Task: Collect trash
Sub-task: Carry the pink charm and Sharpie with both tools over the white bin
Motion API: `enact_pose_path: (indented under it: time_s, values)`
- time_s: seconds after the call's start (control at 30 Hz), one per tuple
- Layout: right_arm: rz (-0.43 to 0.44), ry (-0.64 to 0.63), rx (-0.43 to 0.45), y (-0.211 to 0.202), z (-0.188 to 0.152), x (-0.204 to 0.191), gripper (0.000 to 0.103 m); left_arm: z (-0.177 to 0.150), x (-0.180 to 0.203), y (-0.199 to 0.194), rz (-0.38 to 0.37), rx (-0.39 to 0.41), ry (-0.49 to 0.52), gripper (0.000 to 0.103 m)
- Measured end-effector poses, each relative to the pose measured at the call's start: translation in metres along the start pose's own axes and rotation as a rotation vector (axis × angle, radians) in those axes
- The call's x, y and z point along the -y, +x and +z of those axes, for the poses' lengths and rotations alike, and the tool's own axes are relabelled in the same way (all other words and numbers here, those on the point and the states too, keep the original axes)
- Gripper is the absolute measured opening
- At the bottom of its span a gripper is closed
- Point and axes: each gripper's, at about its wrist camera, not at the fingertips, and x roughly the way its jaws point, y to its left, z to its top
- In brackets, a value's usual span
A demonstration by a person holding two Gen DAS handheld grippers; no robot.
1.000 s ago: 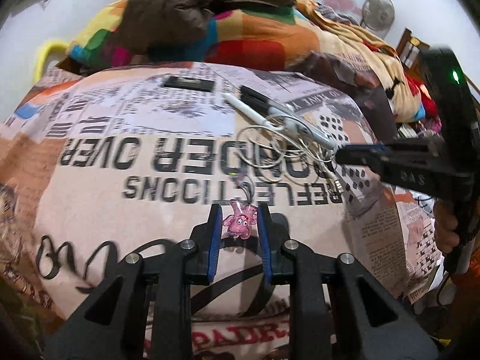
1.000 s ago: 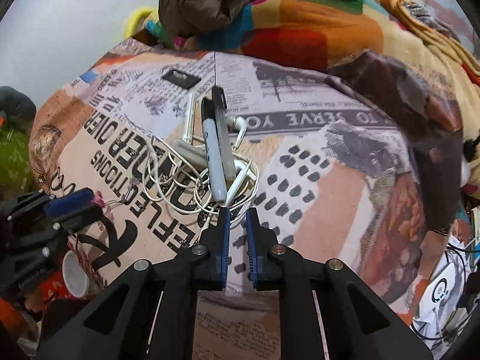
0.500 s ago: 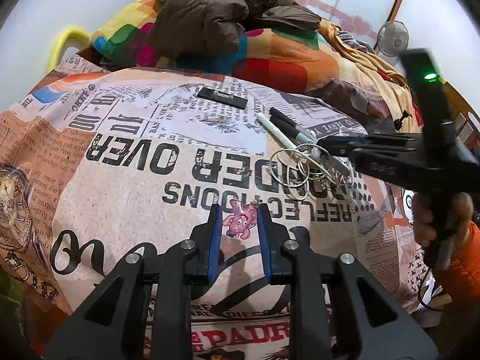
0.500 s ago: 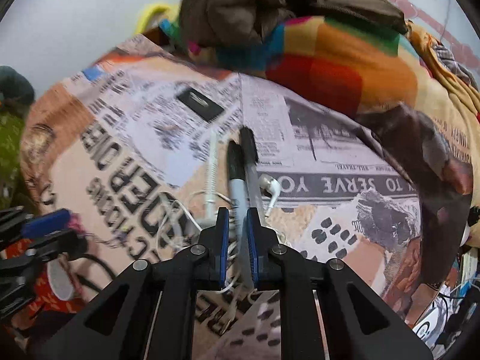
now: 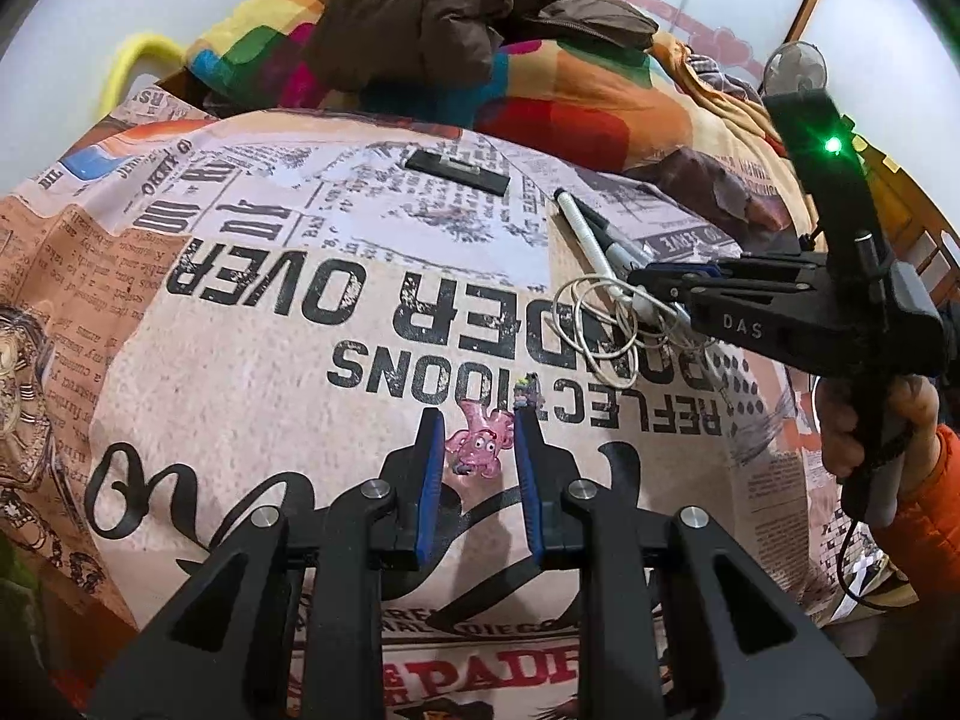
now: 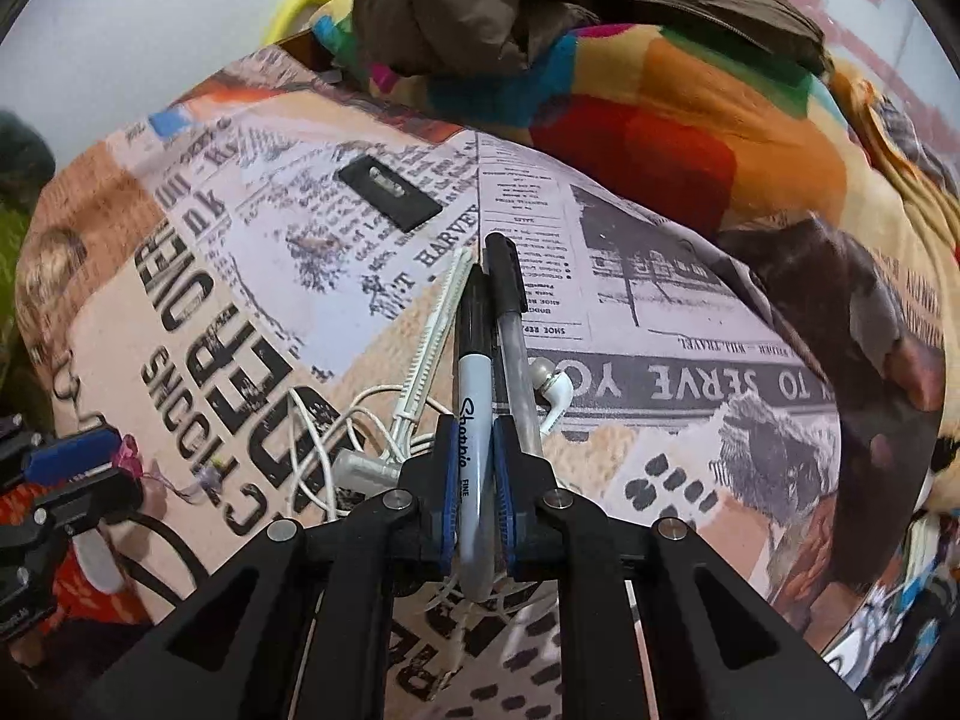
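Observation:
A small pink charm point(image 5: 480, 450) with a thin thread sits between the blue pads of my left gripper point(image 5: 480, 420), which is shut on it just above the newspaper-print bedcover point(image 5: 300, 396). To its right, a person's hand point(image 5: 840, 438) holds my right gripper point(image 5: 645, 279). In the right wrist view my right gripper point(image 6: 474, 423) is shut on the grey body of a Sharpie marker point(image 6: 471, 372); its black cap points away from me. A second black-capped pen point(image 6: 510, 324) lies right beside it. Tangled white earphones point(image 6: 324, 438) lie underneath. My left gripper point(image 6: 120, 468) shows at the left edge.
A flat black rectangular piece point(image 6: 390, 195) lies farther back on the cover. A white ribbed plastic strip point(image 6: 432, 336) lies left of the marker. A colourful blanket point(image 5: 570, 114) and a brown jacket point(image 5: 432, 6) are heaped at the back.
My right gripper slid forward over the earphones, and the marker now sits between its fingers. The left gripper shifted across the cover with the pink charm still in it.

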Motion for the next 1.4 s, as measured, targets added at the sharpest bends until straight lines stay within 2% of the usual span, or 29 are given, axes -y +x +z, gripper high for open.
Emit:
enact_pose_path:
  time_s: [0.1, 0.3, 0.63, 1.0, 1.4]
  values:
    - [0.021, 0.054, 0.041, -0.017, 0.001, 0.002, 0.01, 0.005, 0.0, -0.014, 0.004, 0.024, -0.004, 0.022]
    - [0.022, 0.066, 0.148, -0.068, 0.007, -0.008, 0.01, 0.015, -0.003, -0.051, 0.012, 0.089, -0.021, 0.022]
    - [0.08, 0.014, 0.275, -0.148, 0.01, -0.061, 0.01, 0.017, -0.016, -0.139, 0.059, 0.211, -0.035, 0.022]
    - [0.183, -0.102, 0.324, -0.194, -0.003, -0.155, 0.01, -0.025, -0.052, -0.244, 0.178, 0.303, -0.045, 0.022]
    - [0.311, -0.246, 0.308, -0.208, -0.024, -0.263, 0.01, -0.093, -0.117, -0.33, 0.311, 0.335, -0.134, 0.022]
